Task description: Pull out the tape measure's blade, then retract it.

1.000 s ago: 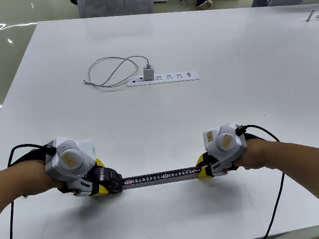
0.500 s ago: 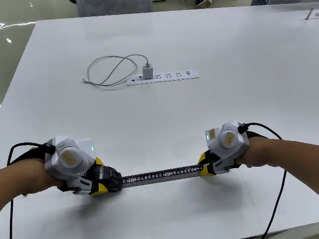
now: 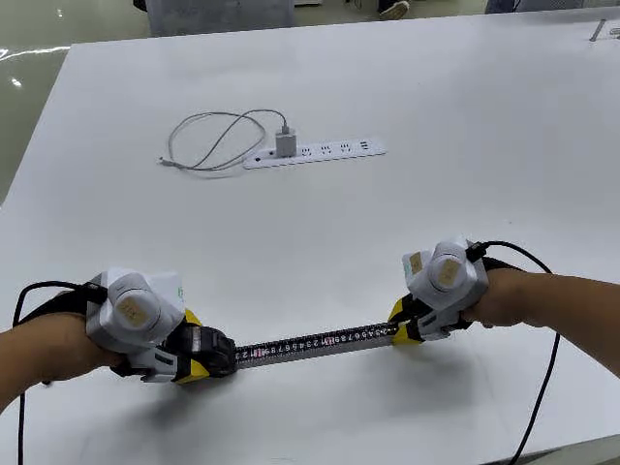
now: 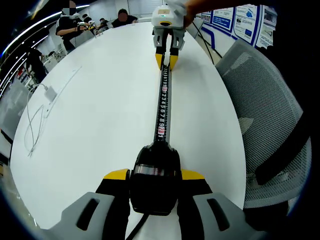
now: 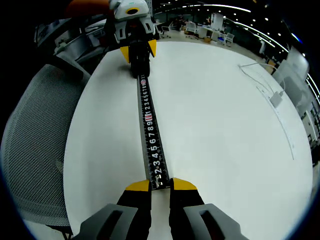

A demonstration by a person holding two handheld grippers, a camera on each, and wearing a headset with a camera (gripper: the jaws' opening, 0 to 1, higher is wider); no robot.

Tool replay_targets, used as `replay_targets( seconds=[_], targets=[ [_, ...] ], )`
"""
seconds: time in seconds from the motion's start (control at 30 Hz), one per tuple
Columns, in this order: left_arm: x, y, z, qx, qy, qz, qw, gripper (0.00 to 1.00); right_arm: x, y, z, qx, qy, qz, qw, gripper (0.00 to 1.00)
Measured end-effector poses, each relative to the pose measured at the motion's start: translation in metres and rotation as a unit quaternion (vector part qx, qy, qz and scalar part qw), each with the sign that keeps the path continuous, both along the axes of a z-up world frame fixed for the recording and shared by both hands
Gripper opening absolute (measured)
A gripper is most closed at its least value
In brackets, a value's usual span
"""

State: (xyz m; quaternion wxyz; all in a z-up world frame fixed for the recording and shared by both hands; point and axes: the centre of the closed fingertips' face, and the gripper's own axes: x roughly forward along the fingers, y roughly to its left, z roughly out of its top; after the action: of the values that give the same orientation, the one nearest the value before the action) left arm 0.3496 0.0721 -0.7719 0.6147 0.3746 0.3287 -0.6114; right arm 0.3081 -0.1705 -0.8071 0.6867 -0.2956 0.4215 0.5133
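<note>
A black tape measure case (image 3: 206, 351) (image 4: 155, 180) lies near the table's front edge, and my left gripper (image 3: 194, 350) (image 4: 155, 174) is shut on it. Its black blade (image 3: 315, 343) (image 4: 163, 107) (image 5: 149, 137), marked with numbers, runs out straight to the right just above the table. My right gripper (image 3: 399, 325) (image 5: 160, 185) is shut on the blade's tip. In the left gripper view the right gripper (image 4: 167, 60) shows at the blade's far end. The right gripper view has the left gripper (image 5: 136, 52) holding the case (image 5: 139, 62) at the far end.
A white power strip (image 3: 315, 152) with a plugged charger (image 3: 286, 143) and a looped white cable (image 3: 208, 140) lies mid-table, well beyond the blade. A grey mesh chair (image 4: 270, 115) (image 5: 37, 130) stands at the table's near side. The grippers' black cables (image 3: 538, 387) hang off the front edge.
My right gripper has moved slightly right and the blade has come a little further out of the case. The left gripper has stayed in place.
</note>
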Motion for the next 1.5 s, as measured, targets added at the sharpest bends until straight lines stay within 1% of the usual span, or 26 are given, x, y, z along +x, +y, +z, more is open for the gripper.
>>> replay_targets(
  seconds=[0.4,0.53,0.73,0.8,0.83,0.93,1.0,1.33,1.5],
  targets=[
    [0.0,-0.0003,-0.0006,-0.001,0.001,0.002,1.0,0.32,0.0,-0.0015,-0.0002,-0.001,0.002,-0.002,1.0,0.09],
    [0.0008,-0.001,-0.0006,-0.005,0.0,0.006,1.0,0.32,-0.0001,-0.0007,-0.0002,-0.002,0.001,-0.002,1.0,0.1],
    [0.0023,-0.0012,-0.0003,-0.011,0.004,0.012,0.9999,0.32,-0.0003,0.001,-0.0004,-0.027,0.001,0.022,0.9994,0.11],
    [0.0025,-0.0016,0.0,-0.01,0.004,0.012,0.9999,0.32,-0.0001,-0.0001,-0.0006,-0.028,0.002,0.025,0.9993,0.11],
    [0.0028,-0.0017,0.0003,-0.01,0.008,0.013,0.9998,0.32,-0.0002,-0.0002,-0.0006,-0.029,0.004,0.026,0.9993,0.11],
    [0.0018,-0.0008,0.0008,-0.01,0.009,0.006,0.9999,0.33,-0.0013,-0.0001,-0.0007,-0.033,0.003,0.034,0.9989,0.11],
    [0.0017,-0.0006,0.0014,-0.013,0.014,0.008,0.9998,0.33,-0.0021,0.0007,-0.0014,-0.038,-0.001,0.043,0.9984,0.11],
    [0.0009,0.0004,0.0034,-0.005,0.02,0.002,0.9998,0.33,-0.0029,0.0007,-0.0013,-0.05,-0.004,0.059,0.997,0.12],
    [-0.0001,0.0002,0.0057,-0.004,0.022,0.001,0.9998,0.33,-0.0027,-0.0005,-0.0012,-0.054,-0.003,0.059,0.9968,0.14]
  ],
)
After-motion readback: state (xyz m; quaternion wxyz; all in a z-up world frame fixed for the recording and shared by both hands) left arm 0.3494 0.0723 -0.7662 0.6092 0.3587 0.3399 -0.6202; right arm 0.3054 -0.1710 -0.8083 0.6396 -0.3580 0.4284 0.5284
